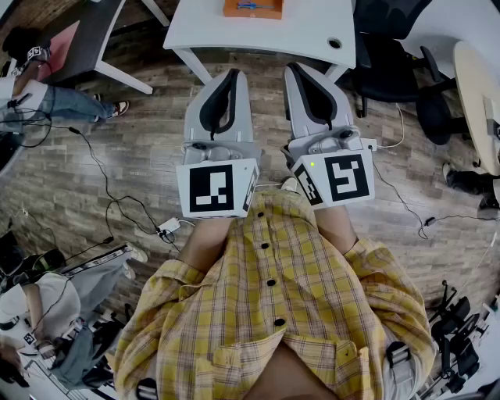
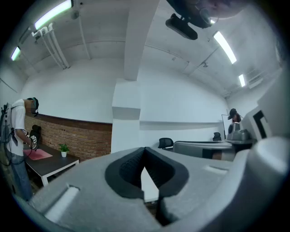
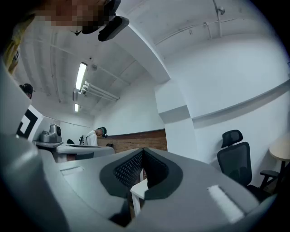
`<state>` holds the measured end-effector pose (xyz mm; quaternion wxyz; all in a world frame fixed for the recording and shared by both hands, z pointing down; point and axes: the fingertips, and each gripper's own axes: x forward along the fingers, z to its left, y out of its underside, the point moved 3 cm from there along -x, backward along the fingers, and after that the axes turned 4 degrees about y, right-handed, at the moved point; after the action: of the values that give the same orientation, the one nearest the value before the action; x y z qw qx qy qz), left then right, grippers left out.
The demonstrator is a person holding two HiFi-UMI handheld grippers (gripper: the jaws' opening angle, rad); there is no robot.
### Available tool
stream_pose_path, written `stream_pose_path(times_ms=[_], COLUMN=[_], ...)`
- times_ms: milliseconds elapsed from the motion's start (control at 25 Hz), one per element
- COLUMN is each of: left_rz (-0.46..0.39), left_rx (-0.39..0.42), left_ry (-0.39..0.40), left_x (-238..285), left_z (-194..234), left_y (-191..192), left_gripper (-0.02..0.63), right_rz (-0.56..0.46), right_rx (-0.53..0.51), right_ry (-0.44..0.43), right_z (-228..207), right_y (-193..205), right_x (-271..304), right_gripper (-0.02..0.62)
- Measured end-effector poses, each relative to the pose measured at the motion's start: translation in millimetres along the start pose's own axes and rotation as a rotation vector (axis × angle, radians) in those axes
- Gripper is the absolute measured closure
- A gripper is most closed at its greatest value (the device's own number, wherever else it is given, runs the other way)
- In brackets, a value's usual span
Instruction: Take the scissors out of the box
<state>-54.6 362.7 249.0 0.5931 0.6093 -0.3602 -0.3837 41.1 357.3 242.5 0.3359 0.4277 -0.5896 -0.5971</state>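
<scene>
**Head view: both tongs shut, box well ahead**

One white counter [image 1: 258, 31] stood ahead, with a black chair [image 1: 387, 58] at its right. The left tongs [image 1: 233, 73] and the right tongs [image 1: 294, 67] were held side by side short of it. Each was closed and empty. One orange box [image 1: 252, 8] sat on the counter, well apart from them. The scissors [image 1: 248, 6] showed inside it only as a small blue shape.

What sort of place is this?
Probably an office or lab workspace: a white desk, a black office chair, and cables trailing across the wood floor.
</scene>
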Motion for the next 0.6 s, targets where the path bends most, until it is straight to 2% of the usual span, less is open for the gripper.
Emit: stream_pose_path(times_ms=[240, 600], left_rz=[0.011, 0.029], left_rx=[0.000, 0.026], left_ry=[-0.012, -0.082], left_x=[6, 20], left_z=[-16, -56], left_y=[5, 16], left_gripper=[0.604, 0.604], right_rz=[0.025, 0.010], right_rx=[-0.002, -0.017], right_ry=[-0.028, -0.075], right_z=[-14, -57], right_y=[3, 1], right_x=[-6, -28], right_gripper=[0.589, 0.589])
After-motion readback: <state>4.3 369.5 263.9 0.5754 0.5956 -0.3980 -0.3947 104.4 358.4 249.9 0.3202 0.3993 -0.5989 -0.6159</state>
